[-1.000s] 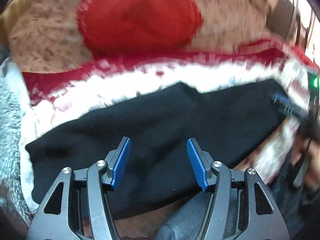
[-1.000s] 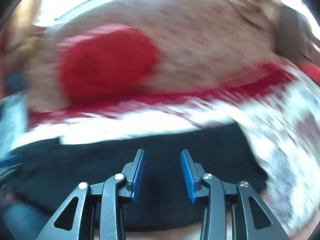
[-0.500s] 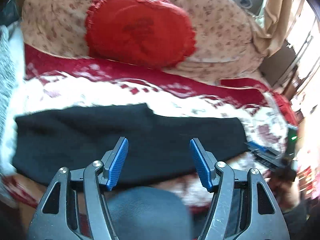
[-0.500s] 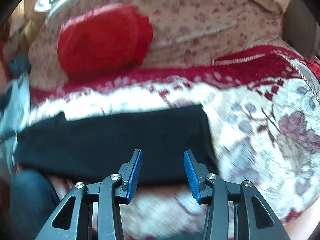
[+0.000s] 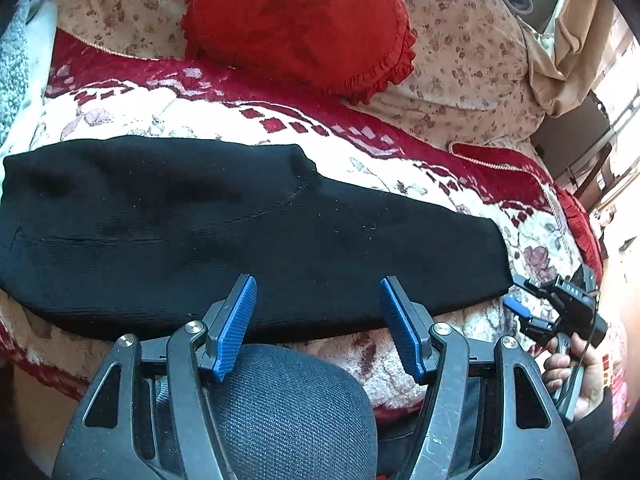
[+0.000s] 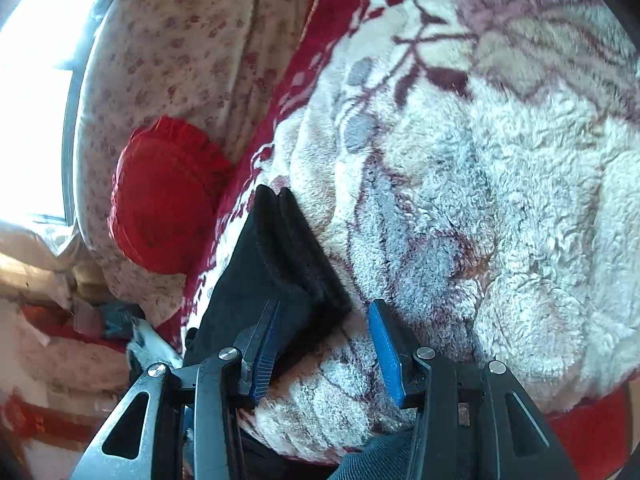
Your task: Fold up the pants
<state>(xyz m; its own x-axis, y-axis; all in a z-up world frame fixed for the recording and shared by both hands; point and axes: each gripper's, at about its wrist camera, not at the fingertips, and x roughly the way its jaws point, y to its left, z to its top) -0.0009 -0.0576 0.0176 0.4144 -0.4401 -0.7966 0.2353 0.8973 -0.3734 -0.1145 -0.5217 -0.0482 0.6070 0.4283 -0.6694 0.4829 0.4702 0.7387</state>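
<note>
Black pants [image 5: 240, 232] lie folded lengthwise in a long strip across a fleece blanket. My left gripper [image 5: 317, 282] hovers open over their near edge, with nothing between its pads. At the leg end on the right, a hand [image 5: 576, 376] holds my right gripper [image 5: 514, 290] just off the cuff. In the right wrist view the leg end [image 6: 280, 264] runs away from me, and the right gripper [image 6: 324, 305] has its jaws opening. The cuff corner sits between the fingertips, and neither pad presses on it.
The floral red-and-cream blanket [image 5: 200, 116] covers the surface. A round red cushion [image 5: 298, 24] leans on a flowered pillow [image 5: 460, 60] behind the pants. A knee in dark cloth [image 5: 288, 408] is under my left gripper. Grey fluffy fabric [image 5: 12, 64] is at far left.
The left gripper has drawn back and rolled, so the whole strip shows. The right gripper swept along the pants to the leg end, rolled hard, and its jaws widened.
</note>
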